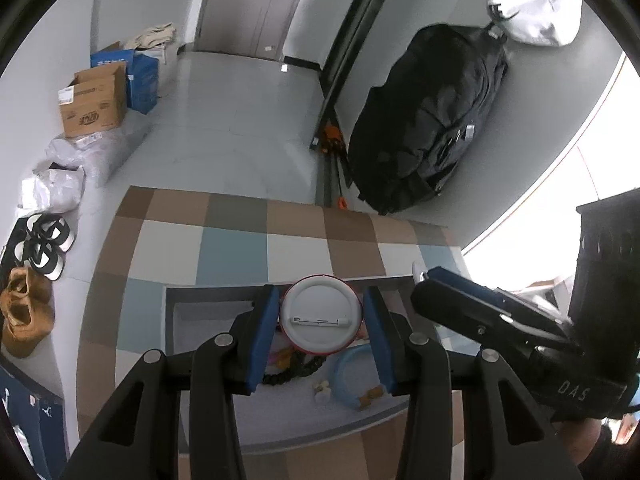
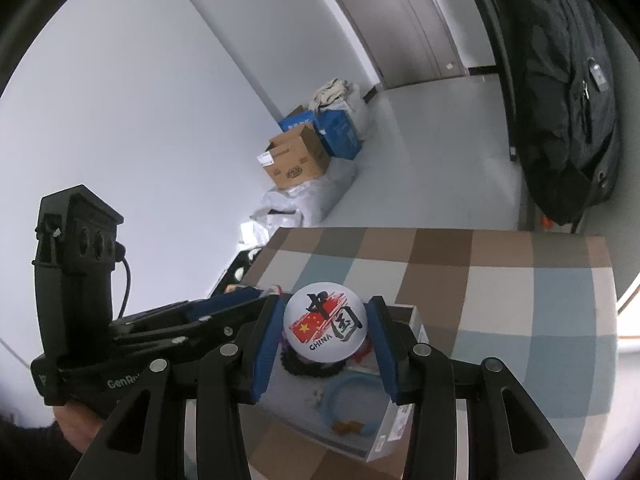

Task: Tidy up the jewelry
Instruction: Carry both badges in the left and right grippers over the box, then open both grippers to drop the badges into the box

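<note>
Carry step: left gripper point(image 1: 321, 320) clamps a round white pin-back badge point(image 1: 321, 316), right gripper point(image 2: 325, 326) clamps a round flag-print badge point(image 2: 325, 326), both above the shallow grey tray point(image 2: 280, 408); next, lower and release inside.

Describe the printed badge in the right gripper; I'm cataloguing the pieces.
The badge is a round, glossy white button printed with a red flag with yellow stars, black brush characters and the word CHINA. It faces the camera, clamped at its edges by the blue fingers of the right gripper, above the box.
</note>
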{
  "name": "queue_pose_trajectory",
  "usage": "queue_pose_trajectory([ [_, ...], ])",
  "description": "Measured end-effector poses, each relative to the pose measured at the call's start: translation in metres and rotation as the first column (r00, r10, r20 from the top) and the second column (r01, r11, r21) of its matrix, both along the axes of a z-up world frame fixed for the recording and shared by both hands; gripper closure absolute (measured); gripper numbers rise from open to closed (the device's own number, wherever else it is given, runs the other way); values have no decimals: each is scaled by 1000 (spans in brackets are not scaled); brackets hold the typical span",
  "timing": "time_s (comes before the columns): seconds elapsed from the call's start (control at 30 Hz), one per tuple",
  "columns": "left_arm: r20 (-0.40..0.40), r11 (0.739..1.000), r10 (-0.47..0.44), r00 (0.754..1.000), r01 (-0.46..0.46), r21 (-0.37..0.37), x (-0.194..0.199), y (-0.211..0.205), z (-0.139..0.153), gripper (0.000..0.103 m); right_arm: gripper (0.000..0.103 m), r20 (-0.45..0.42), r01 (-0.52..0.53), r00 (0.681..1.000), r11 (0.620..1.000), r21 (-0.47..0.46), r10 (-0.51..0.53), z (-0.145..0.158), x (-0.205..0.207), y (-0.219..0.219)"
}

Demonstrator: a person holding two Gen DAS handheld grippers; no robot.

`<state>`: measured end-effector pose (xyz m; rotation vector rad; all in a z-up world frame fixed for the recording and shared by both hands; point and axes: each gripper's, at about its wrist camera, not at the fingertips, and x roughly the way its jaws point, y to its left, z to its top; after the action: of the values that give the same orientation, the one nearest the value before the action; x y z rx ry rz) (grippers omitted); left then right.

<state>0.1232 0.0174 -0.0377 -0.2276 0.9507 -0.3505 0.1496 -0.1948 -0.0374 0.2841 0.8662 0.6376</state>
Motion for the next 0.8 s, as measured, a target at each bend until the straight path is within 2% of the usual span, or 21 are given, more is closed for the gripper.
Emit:
queue_pose_trajectory([
  [0.57, -10, 999, 11, 1000, -12, -43, 1, 0, -6, 65, 59, -44, 25, 999, 999, 26, -24, -7, 8, -9],
  [0.63, -23, 999, 28, 999, -28, -26, 4, 1, -8, 54, 59, -41, 26, 999, 999, 36, -24, -6, 7, -11],
  [0.77, -17, 999, 38, 999, -38, -22, 4, 2, -9, 53, 57, -38, 39, 999, 998, 44, -38, -6, 7, -16],
  [0.8, -9, 999, 33, 999, -33, -20, 3, 1, -8, 48, 57, -38, 45, 998, 998, 47, -43, -6, 7, -18],
])
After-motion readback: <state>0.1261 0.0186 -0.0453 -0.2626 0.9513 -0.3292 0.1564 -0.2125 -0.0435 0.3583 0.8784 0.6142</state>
